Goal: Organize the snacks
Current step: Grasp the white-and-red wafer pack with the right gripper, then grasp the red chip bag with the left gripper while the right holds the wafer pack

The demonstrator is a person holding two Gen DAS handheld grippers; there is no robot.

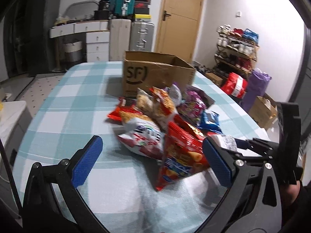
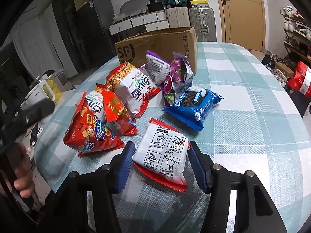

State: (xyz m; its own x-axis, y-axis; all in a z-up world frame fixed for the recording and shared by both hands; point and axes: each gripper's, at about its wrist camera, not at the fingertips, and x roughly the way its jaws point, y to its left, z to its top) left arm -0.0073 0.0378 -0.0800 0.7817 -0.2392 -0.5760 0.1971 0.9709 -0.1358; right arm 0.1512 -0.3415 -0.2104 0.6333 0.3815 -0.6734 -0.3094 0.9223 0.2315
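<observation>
A pile of snack bags lies on the checked tablecloth [image 2: 252, 97] in front of an open SF cardboard box [image 2: 161, 44], which also shows in the left wrist view [image 1: 155, 73]. My right gripper [image 2: 162, 157] is shut on a white and red packet [image 2: 165, 155] with printed instruction pictures, held just above the cloth. My left gripper [image 1: 153, 153] is open, with a red crisp bag [image 1: 178, 155] and a white noodle-snack bag [image 1: 143, 136] between its fingers, untouched. A blue cookie pack [image 2: 196, 104], purple bags [image 2: 178, 71] and a red crisp bag [image 2: 89, 136] lie nearby.
Suitcases [image 1: 140, 36] and white drawers [image 1: 97, 44] stand behind the table by a wooden door [image 1: 180, 15]. A shoe rack [image 1: 237, 48] and bags [image 1: 235, 85] stand at the right. A white kettle [image 2: 38, 93] sits off the table's left edge.
</observation>
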